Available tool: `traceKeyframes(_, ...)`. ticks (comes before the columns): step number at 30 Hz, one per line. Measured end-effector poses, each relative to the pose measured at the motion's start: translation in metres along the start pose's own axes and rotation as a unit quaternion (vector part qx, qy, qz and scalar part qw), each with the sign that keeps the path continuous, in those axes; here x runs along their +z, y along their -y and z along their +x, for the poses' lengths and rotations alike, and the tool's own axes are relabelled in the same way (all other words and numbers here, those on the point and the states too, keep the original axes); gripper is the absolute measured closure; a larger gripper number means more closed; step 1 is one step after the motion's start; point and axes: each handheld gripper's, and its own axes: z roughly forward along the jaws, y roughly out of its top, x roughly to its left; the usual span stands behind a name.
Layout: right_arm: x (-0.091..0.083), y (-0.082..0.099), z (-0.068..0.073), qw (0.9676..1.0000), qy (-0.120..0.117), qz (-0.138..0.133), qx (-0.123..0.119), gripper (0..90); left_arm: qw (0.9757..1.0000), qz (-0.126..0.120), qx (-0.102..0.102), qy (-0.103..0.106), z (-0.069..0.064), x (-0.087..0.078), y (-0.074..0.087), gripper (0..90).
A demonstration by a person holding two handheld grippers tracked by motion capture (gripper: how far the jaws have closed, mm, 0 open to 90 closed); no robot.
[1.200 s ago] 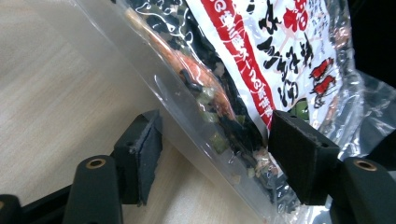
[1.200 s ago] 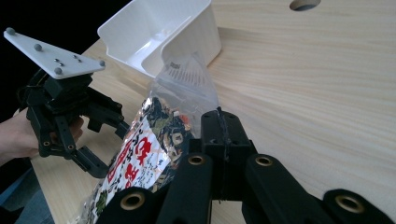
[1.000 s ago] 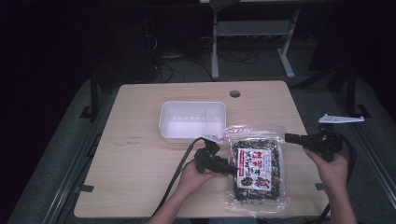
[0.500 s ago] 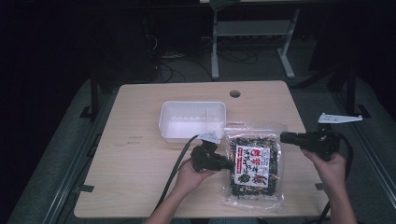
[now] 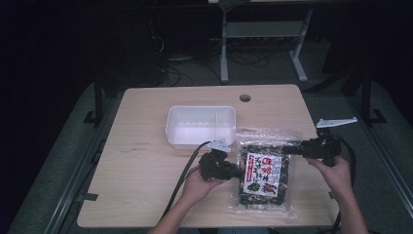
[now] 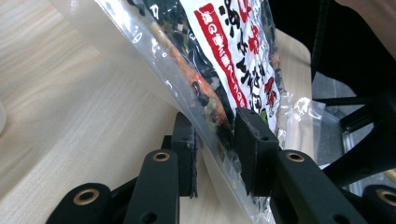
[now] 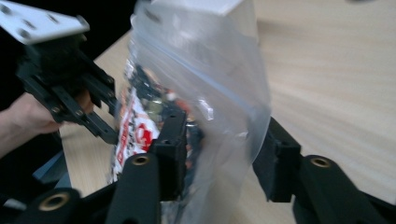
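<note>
Nearest the person, the left gripper [image 5: 235, 171] reaches in from the left and has its two black jaws on either side of the left edge of a clear plastic bag [image 5: 263, 175]. Its own view shows the film [image 6: 205, 93] passing between the pads with a narrow gap remaining, so whether it is truly pinched I cannot tell. The bag is packed with dark dried pieces mixed with orange and green bits, and carries a red-and-white printed label [image 5: 263, 173]. It lies on the light wooden table [image 5: 141, 170], near the front right.

Slightly farther off, the right gripper [image 5: 292, 149] meets the bag's upper right edge. In its own view the jaws stand wide apart with the empty transparent top of the bag [image 7: 210, 93] loose between them; the left gripper [image 7: 105, 121] shows beyond, at the opposite edge.

Behind the bag, just beside its top corner, sits a white rectangular tub [image 5: 200, 125], its inside bare. Farther back, a round cable hole [image 5: 245, 97] pierces the tabletop.
</note>
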Motion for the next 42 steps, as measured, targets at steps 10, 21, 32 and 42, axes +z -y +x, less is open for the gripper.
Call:
traceKeyframes(10,0.011,-0.003,-0.001,0.9968,-0.078,0.016,0.002,72.3,0.9999,0.003,0.006,-0.014,0.001,-0.003,0.002,65.9)
traceKeyframes(21,0.001,-0.005,0.012,0.995,-0.095,0.006,-0.031,77.2,0.9988,0.007,0.011,-0.047,0.004,-0.013,0.006,49.9)
traceKeyframes(32,-0.02,-0.029,0.054,0.9943,-0.061,-0.021,-0.084,78.6,0.9956,0.014,0.024,-0.089,0.001,-0.041,0.024,40.2)
traceKeyframes(42,-0.031,-0.051,0.084,0.9922,-0.039,-0.048,-0.108,78.9,0.9934,0.012,0.017,-0.113,0.001,-0.072,0.046,38.4)
